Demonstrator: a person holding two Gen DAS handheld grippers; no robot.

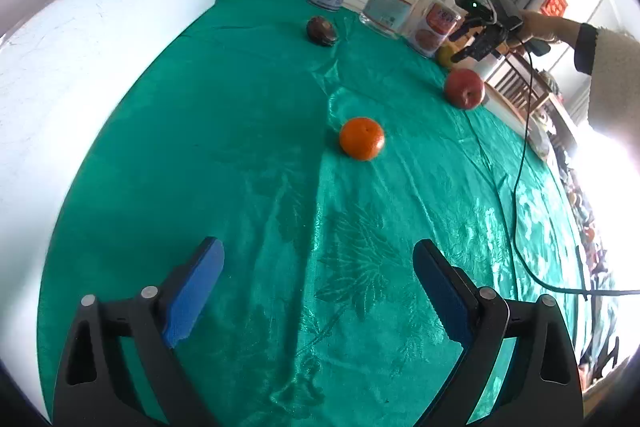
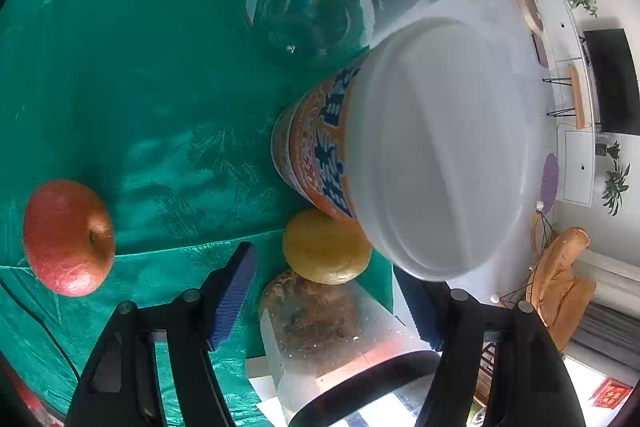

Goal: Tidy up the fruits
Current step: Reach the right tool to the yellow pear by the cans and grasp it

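Both my grippers hang over the green cloth, neither one holding fruit.

My left gripper (image 1: 318, 287) is spread wide above bare green tablecloth (image 1: 248, 131), with the orange (image 1: 362, 139) well ahead of it, the red apple (image 1: 464, 87) farther right near the edge, and a dark fruit (image 1: 321, 31) at the back by the cans. My right gripper (image 2: 326, 301) points steeply down with its jaws apart, gripping nothing; a clear jar (image 2: 340, 339) sits between its fingers, the yellow fruit (image 2: 325, 247) just beyond, tucked against the white-lidded can (image 2: 400, 163).
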